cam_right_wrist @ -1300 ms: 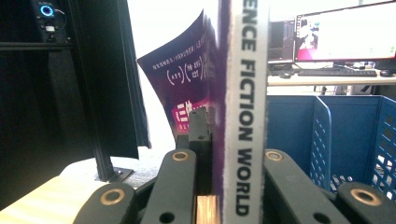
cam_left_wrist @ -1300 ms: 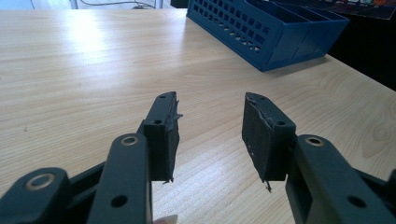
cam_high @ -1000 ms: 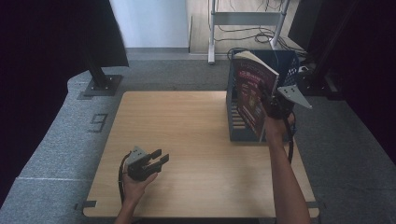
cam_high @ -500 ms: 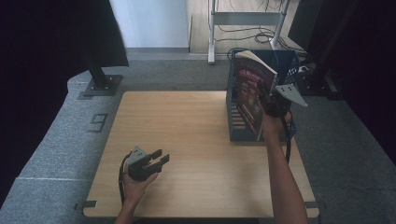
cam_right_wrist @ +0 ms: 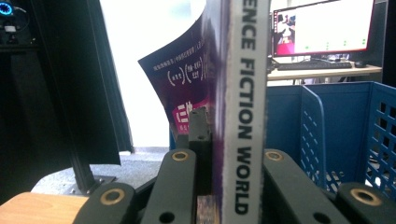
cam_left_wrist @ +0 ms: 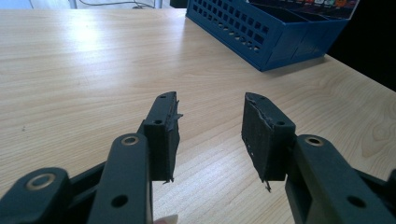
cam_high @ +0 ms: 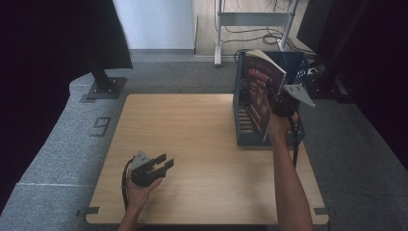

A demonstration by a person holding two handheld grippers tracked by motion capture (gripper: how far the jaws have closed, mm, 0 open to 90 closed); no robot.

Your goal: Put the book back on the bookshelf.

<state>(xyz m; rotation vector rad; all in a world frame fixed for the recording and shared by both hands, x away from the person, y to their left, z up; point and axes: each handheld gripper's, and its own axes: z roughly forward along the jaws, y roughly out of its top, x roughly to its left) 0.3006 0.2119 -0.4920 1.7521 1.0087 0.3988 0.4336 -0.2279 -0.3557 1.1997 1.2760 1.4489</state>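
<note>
A magazine (cam_high: 260,94) with a dark red and purple cover stands tilted over the blue file rack (cam_high: 244,132) at the table's right back. My right gripper (cam_high: 275,100) is shut on its spine edge; in the right gripper view the white spine (cam_right_wrist: 243,116) reading "FICTION WORLD" runs up between the jaws, and the cover (cam_right_wrist: 187,79) bends away to the left. Over the table's front left, my left gripper (cam_high: 162,165) lies in a hand, open, with bare wood between its pads (cam_left_wrist: 164,133). The blue rack (cam_left_wrist: 275,32) shows far off in the left gripper view.
The wooden table (cam_high: 192,144) stands on grey carpet. A black stand base (cam_high: 102,87) and a dark curtain are at the back left. A metal frame with cables (cam_high: 255,29) is behind the table. A lit monitor (cam_right_wrist: 322,25) sits on a desk beyond the rack.
The magazine and my right gripper have shifted slightly over the rack. The left gripper has stayed where it was.
</note>
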